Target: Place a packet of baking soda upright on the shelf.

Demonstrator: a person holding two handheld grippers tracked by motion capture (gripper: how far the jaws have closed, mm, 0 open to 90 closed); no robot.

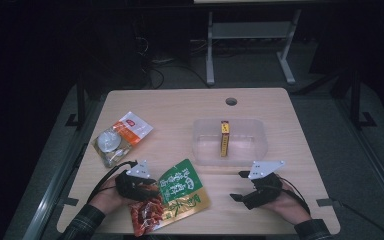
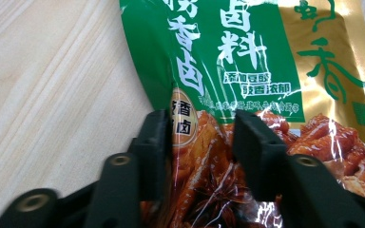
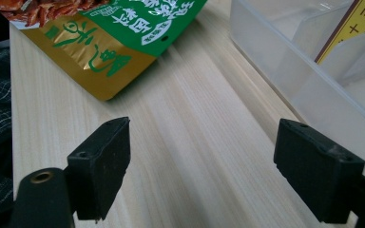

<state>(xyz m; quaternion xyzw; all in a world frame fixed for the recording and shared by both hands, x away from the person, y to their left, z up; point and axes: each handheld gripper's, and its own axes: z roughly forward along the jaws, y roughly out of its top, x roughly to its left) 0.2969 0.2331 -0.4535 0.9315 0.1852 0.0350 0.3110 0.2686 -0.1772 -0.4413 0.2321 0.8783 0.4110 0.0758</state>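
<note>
A green-and-gold snack pouch (image 1: 172, 202) lies flat on the near edge of the table (image 1: 180, 107), between the two hands. The left hand-held gripper (image 2: 200, 137) pinches the pouch's red printed end, its jaws narrowed onto the film, which bulges between the pads. The right hand-held gripper (image 3: 202, 171) rests beside the pouch with jaws spread wide and nothing between them, just in front of a clear plastic bin (image 1: 252, 150). The bin holds an upright yellow-and-red box (image 1: 224, 139). An orange-and-white packet (image 1: 121, 136) lies near the table's left edge.
</note>
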